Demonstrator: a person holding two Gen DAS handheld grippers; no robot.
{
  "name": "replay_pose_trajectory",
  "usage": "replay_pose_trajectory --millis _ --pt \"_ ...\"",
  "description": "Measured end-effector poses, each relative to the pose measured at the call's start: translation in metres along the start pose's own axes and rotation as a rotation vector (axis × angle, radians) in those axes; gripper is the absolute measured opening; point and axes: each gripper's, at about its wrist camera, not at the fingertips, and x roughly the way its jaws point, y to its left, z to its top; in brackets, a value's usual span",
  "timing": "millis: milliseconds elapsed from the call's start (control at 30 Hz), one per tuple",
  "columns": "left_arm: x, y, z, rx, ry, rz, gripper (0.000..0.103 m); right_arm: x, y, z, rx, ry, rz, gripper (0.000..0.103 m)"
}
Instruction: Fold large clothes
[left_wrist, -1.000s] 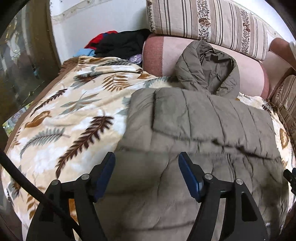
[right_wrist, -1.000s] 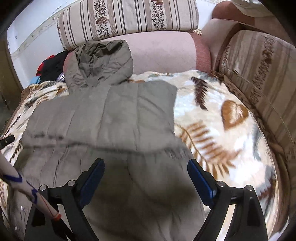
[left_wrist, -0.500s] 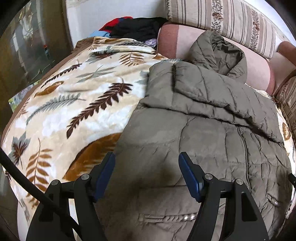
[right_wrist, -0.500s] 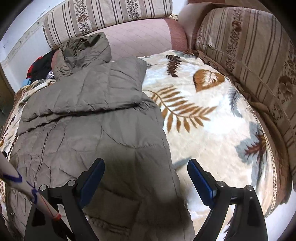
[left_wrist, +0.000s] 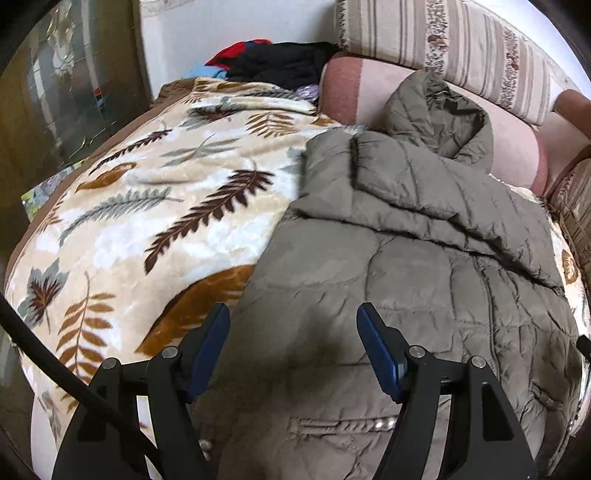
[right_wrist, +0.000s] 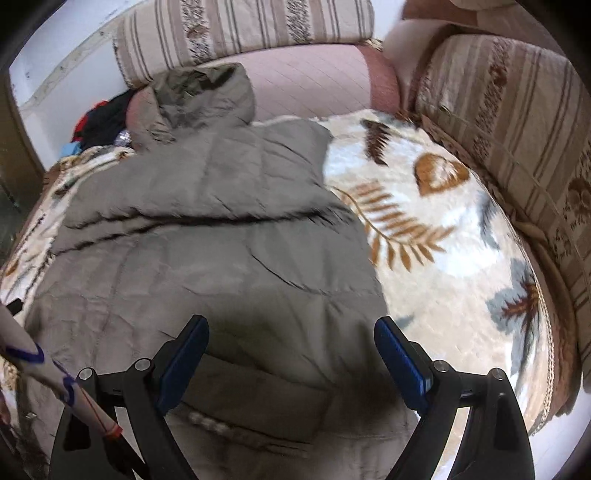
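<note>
An olive-grey quilted hooded jacket (left_wrist: 406, 266) lies spread on a leaf-patterned blanket, front up, zipper down the middle. Its sleeves are folded across the chest and its hood (left_wrist: 439, 114) rests against a pink bolster. My left gripper (left_wrist: 293, 345) is open and empty above the jacket's lower left side, near a pocket. In the right wrist view the same jacket (right_wrist: 207, 236) fills the left half. My right gripper (right_wrist: 291, 352) is open and empty above the jacket's lower right side, near its pocket flap.
The leaf-patterned blanket (left_wrist: 147, 206) covers the sofa seat. A pink bolster (right_wrist: 306, 81) and striped cushions (right_wrist: 517, 122) line the back and right. A pile of black and red clothes (left_wrist: 277, 62) sits at the far left corner. A glass cabinet (left_wrist: 55, 92) stands left.
Both grippers have pulled back toward the jacket's hem, so the lower front, pockets and zipper have come into view. Both stay open. The jacket has not moved.
</note>
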Motion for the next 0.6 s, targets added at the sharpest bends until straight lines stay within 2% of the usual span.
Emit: replay_pose_trajectory --millis 367,467,600 --pt "0.041 -0.045 0.036 0.097 -0.068 -0.109 0.071 0.003 0.078 0.059 -0.141 -0.001 -0.014 0.094" --pt "0.051 -0.043 0.043 0.088 -0.082 -0.121 0.071 0.009 0.110 0.083 -0.211 -0.013 -0.022 0.094" --pt "0.068 -0.019 0.045 0.026 -0.066 -0.164 0.071 0.033 0.150 0.116 -0.255 -0.017 -0.022 0.094"
